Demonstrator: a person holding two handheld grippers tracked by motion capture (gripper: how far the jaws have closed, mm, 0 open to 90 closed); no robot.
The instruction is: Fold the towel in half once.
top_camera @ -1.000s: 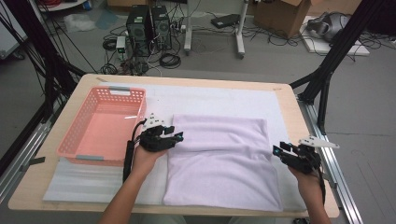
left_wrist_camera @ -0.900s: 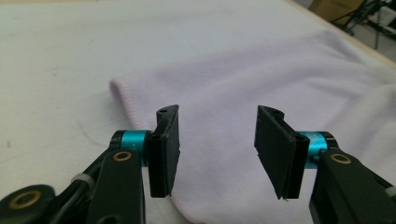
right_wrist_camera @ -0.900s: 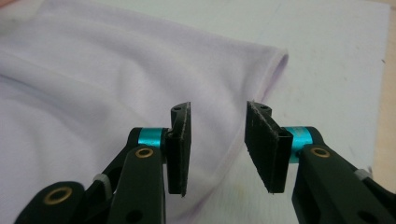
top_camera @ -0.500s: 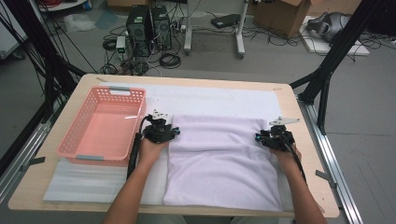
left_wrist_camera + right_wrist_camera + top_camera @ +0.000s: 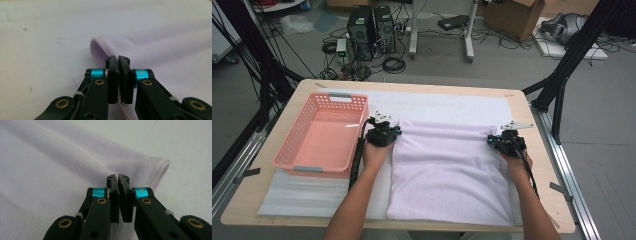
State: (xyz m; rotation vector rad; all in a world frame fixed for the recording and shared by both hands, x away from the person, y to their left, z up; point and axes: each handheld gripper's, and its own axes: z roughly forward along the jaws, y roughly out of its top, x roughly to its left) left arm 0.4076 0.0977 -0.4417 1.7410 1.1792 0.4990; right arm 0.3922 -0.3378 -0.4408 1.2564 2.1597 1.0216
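The lilac towel (image 5: pixel 447 170) is lying flat on the right half of the table, on a white mat (image 5: pixel 442 105), with its near edge almost at the near edge of the table. The left gripper (image 5: pixel 383 134) is pinching the far left corner of the towel; in the left gripper view its jaws are standing together with the stitched hem (image 5: pixel 105 47) running between them. The right gripper (image 5: pixel 507 143) is doing the same at the far right corner, jaws together on the cloth just inside the hem. Both pairs of jaws have just been closing on the fabric.

The risk, I think, is in the thin bite. The jaws are holding only a narrow strip near the hem, so if both hands are lifting or pulling at different speeds, one corner may be slipping out and the towel may be falling in a heap. Pulling sideways may also be dragging the mat along.

The towel is soft, with a fine fuzzy pile and a rolled, sewn border; it is folding easily and keeping no shape. The mat is looking smooth and slightly foamy. At the left edge of the table, a pink plastic basket (image 5: pixel 292 155) is standing, rigid, rectangular, with perforated walls and an empty bottom.
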